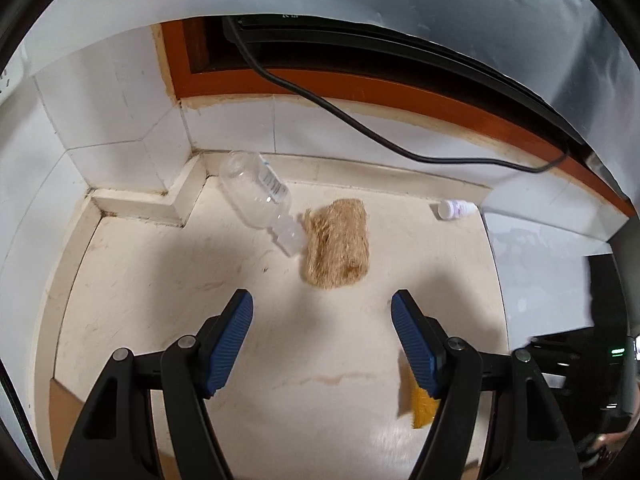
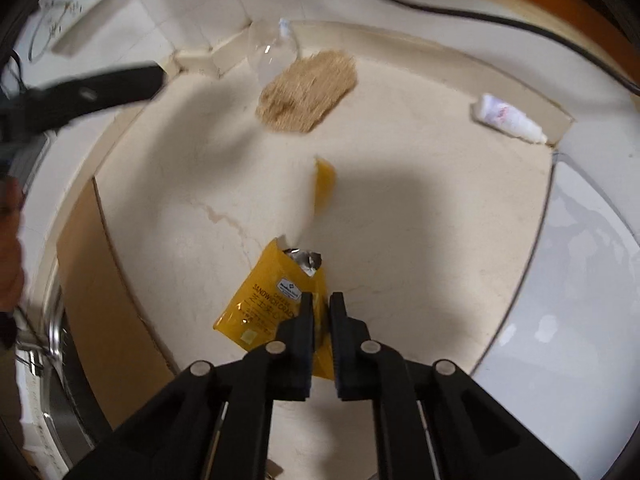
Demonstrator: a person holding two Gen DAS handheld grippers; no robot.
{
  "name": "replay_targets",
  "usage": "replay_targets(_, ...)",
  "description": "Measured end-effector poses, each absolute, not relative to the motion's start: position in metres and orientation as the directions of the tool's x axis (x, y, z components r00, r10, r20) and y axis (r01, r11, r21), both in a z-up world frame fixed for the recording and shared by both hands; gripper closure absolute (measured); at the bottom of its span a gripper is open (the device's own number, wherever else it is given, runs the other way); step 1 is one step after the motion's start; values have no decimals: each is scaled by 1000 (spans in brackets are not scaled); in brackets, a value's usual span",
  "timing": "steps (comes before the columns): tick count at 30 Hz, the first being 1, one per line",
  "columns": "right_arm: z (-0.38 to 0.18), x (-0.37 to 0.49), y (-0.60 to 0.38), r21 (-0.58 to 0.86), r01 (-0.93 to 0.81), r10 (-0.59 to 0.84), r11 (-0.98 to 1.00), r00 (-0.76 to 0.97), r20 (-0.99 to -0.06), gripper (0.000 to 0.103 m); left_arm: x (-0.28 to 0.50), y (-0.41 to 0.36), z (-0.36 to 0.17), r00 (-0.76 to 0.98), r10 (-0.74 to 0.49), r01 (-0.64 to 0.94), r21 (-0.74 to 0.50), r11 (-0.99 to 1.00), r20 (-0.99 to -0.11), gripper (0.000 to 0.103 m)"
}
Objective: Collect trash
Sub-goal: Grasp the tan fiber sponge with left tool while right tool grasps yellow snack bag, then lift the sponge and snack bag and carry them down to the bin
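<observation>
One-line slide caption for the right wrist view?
Right gripper clamps yellow cracker wrapper above floor; torn strip ahead.

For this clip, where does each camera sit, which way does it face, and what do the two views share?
Left wrist: on the left gripper, looking down at the floor toward a wall corner; its open blue-padded fingers show.
Right wrist: on the right gripper, looking down at the floor; its fingers pinch a yellow cracker wrapper, with the left gripper upper left.
Shared: clear plastic bottle, tan fuzzy pad, small white bottle, black cable.
</observation>
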State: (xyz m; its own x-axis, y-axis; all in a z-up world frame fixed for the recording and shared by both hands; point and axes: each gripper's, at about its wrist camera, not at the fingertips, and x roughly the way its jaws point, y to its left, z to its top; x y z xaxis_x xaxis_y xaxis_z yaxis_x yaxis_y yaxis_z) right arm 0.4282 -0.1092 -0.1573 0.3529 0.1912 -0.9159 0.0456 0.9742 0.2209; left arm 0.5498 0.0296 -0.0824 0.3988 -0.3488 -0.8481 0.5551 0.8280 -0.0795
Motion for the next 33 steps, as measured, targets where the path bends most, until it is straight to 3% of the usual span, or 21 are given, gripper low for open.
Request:
replay_targets(9,-124,407,-182,242,220,107,945,490,-865,96,570,-29,-114,477,-281,557,39,829,-833,36)
replay_targets(13,-126,400,-200,254,248,104,935,494,-863,96,577,-52,-137,481,-228,560,97,823,-847,56)
replay_targets(18,-134,393,-199,251,244,104,937,490,-865,96,582,-73,-160,485,-146,545,167,822,-862,65)
replay_targets(22,-138,385,-196,249,240,106,938,487,-867,96,574,-79,-162,507,-142,540,185,821,-850,80)
replay_targets(27,-134,373,-197,253,239,106,937,496,-862,97,552,-77,-156,496,-146,543,175,821,-856,82)
replay_targets(33,-113,352,-193,263,208,116,942,533,-838,97,503,-63,-118,445,-226,551,66,832,-867,82)
